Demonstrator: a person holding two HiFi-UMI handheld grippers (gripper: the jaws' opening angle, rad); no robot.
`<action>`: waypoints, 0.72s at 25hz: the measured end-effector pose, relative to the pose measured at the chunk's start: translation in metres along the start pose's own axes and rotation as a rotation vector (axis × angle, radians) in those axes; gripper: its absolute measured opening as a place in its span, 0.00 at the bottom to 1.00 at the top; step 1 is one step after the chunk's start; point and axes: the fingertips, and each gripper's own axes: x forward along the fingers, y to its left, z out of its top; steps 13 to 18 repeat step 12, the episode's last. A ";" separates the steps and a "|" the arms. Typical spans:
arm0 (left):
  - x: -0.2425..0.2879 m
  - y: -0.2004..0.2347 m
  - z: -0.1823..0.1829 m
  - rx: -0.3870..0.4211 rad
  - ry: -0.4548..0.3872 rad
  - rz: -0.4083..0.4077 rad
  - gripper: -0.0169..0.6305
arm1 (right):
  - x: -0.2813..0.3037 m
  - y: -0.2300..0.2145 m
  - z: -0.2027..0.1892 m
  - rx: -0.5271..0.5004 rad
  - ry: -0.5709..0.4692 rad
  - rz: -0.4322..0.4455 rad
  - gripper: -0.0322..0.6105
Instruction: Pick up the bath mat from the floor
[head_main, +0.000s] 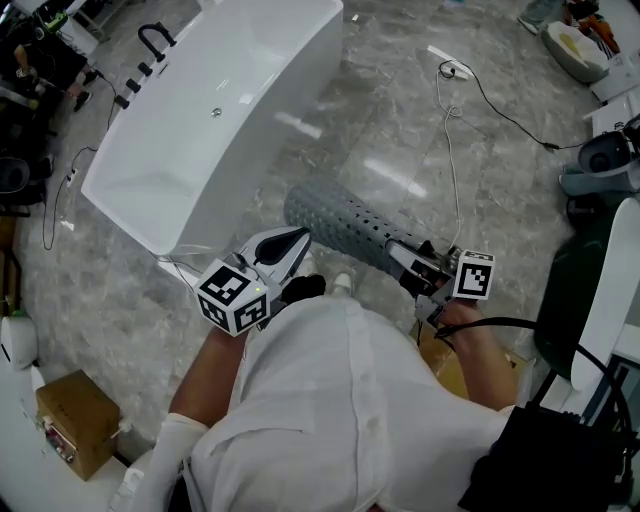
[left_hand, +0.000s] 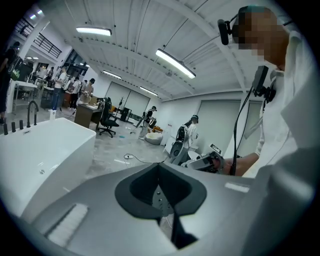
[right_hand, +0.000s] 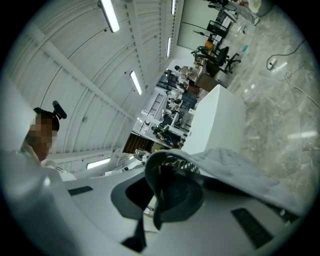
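The grey bath mat, dotted with small holes, hangs off the floor in a loose roll between the bathtub and the person. My right gripper is shut on its near edge. In the right gripper view the folded mat edge curls between the jaws, and the rest of the mat stretches away to the right. My left gripper is held beside the mat's left end. In the left gripper view its jaws meet with nothing between them.
A white bathtub with black taps fills the upper left. Cables and a power strip lie on the marble floor. A cardboard box sits at the lower left, and equipment stands at the right.
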 end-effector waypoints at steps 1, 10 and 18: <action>-0.002 -0.001 0.000 0.001 0.002 0.004 0.04 | -0.001 0.000 -0.005 -0.001 0.000 0.000 0.07; 0.004 -0.023 0.005 0.084 0.035 -0.001 0.04 | -0.025 -0.004 -0.028 0.000 -0.032 -0.004 0.07; 0.006 -0.029 0.000 0.086 0.039 -0.003 0.04 | -0.031 -0.007 -0.034 0.003 -0.039 -0.008 0.07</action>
